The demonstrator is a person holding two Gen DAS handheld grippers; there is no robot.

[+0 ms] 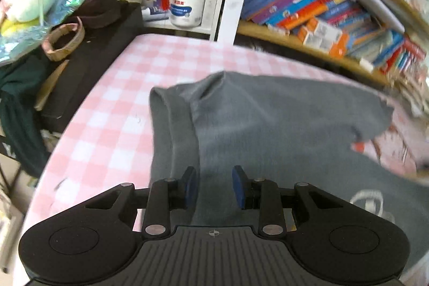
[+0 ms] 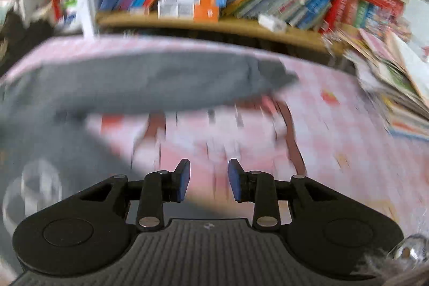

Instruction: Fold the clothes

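Both claws empty — left claw [image 1: 214, 185] over grey garment [image 1: 281, 119].

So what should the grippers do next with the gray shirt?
Probably lower the left gripper onto the gray shirt and pinch its near edge. Both grippers are open and empty, the right gripper hangs over bare pink checkered cloth, and the shirt lies rumpled with one part flopped over.

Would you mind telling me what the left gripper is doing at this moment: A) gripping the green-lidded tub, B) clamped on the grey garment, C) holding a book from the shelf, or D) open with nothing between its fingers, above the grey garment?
D: the left gripper has its blue-padded fingers apart with an empty gap between them, poised over the grey garment lying on the pink checked cloth.
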